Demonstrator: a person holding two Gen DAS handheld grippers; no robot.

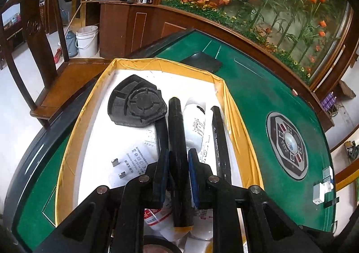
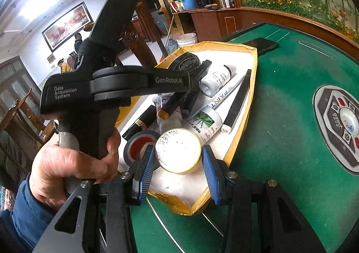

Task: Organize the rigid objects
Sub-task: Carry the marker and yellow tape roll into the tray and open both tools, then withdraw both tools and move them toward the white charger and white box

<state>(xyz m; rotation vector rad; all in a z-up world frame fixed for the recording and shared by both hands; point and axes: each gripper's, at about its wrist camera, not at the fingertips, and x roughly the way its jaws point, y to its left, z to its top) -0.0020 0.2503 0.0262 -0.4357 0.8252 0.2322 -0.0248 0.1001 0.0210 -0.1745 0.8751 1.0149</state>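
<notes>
Felt table (image 1: 258,100), green with a dark rim, carries a control panel (image 1: 288,144) at its centre and a shallow box (image 1: 226,94) with yellow-taped walls and a white floor. A dark phone (image 1: 202,61) lies on the felt just beyond the box. Inside the box, a black fan-shaped part (image 1: 136,101) sits at the far left, with a white bottle (image 1: 195,123) and a black pen (image 1: 221,141) side by side to its right. The left gripper (image 1: 178,163) has its blue-padded fingers closed in on a black tube (image 1: 177,132) with a gold band at its near end, lying lengthwise in the box; the pads seem to touch it. From the right wrist view, that gripper's body reads "GenRobot.AI" and "Data Acquisition System", held by a hand (image 2: 67,167) in a blue sleeve. The right gripper (image 2: 178,163) stands wide apart around a round tin (image 2: 178,148) with small unreadable print on its pale lid, pads clear of it and gripping nothing. Beside the tin lie a tape roll (image 2: 139,145) with a red core, a green-labelled bottle (image 2: 206,124), and a marker (image 2: 221,96) reading "PAINT".
</notes>
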